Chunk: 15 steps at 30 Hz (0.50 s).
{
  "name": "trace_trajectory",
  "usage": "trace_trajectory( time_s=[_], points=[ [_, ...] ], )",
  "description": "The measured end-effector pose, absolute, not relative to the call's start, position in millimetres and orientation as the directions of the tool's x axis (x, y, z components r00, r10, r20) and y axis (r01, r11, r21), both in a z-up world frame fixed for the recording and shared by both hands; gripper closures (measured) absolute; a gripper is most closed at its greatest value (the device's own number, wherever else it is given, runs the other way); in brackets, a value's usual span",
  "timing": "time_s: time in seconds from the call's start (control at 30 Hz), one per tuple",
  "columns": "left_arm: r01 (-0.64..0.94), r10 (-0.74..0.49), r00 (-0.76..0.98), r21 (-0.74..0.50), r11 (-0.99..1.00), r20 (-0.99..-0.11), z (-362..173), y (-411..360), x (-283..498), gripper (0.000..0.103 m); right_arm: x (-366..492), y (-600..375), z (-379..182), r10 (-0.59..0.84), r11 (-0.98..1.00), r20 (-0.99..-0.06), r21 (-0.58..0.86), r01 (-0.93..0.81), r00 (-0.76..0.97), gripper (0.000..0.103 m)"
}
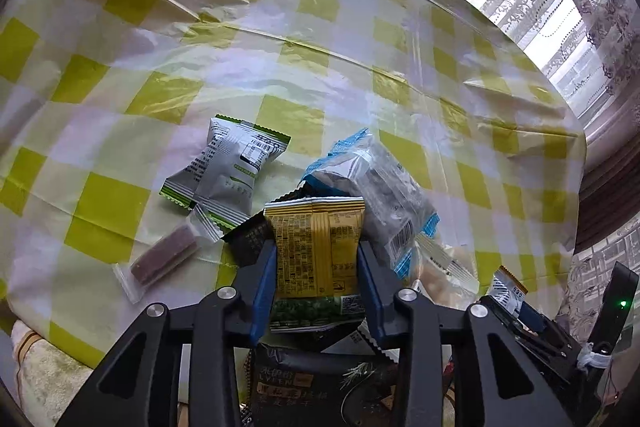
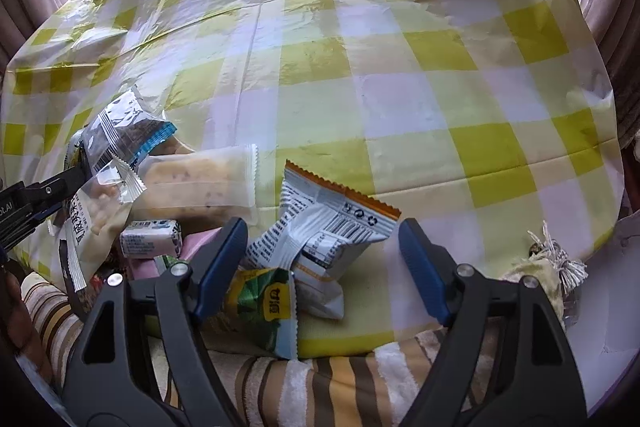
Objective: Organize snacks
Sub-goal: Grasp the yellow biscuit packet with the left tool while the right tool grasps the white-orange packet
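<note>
In the left wrist view my left gripper (image 1: 317, 247) is shut on a yellow snack packet (image 1: 312, 267), its blue pads pressing both sides. Around it lie a green-and-white packet (image 1: 228, 167), a clear blue-edged packet (image 1: 372, 187), a brown bar in clear wrap (image 1: 164, 259) and a dark packet (image 1: 316, 387) underneath. In the right wrist view my right gripper (image 2: 324, 227) stands open around a white packet with an orange edge (image 2: 320, 231), with neither pad touching it. A green-and-yellow packet (image 2: 264, 303) lies by its left finger.
A yellow-and-white checked cloth (image 1: 280, 27) covers the table, creased at the far side. A long pale bar wrapper (image 2: 200, 183) and a small white box (image 2: 150, 239) sit in the pile at left. A striped towel (image 2: 320, 367) lies along the near edge. A window with curtains (image 1: 560, 7) is at right.
</note>
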<state>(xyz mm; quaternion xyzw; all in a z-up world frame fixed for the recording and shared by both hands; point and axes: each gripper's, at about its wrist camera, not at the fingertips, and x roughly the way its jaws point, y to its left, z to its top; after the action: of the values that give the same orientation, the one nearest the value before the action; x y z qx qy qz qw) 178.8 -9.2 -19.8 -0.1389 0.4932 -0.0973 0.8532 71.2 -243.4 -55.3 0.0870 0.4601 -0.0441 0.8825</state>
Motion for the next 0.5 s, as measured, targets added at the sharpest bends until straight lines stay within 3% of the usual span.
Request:
trace_trajectory(
  time_s=[0.17, 0.27, 0.5],
  points=[
    [0.028, -0.321, 0.515, -0.359, 0.933, -0.795, -18.7, -3.6, 170.1, 0.065, 64.7, -249.9, -53.4, 0.004, 0.975, -0.809, 0.133, 0.177, 0.588, 0.047],
    [0.031, -0.326, 0.528, -0.365, 0.931, -0.785, -15.2, -2.3, 166.7, 0.066, 63.4, -252.7, -52.4, 0.019, 0.971, -0.803, 0.156, 0.179, 0.596, 0.053],
    [0.042, -0.32, 0.574, -0.363, 0.931, -0.753, -6.9, -0.8, 157.6, 0.066, 59.6, -252.4, -50.7, 0.033, 0.971, -0.789, 0.17, 0.166, 0.614, 0.058]
  ],
)
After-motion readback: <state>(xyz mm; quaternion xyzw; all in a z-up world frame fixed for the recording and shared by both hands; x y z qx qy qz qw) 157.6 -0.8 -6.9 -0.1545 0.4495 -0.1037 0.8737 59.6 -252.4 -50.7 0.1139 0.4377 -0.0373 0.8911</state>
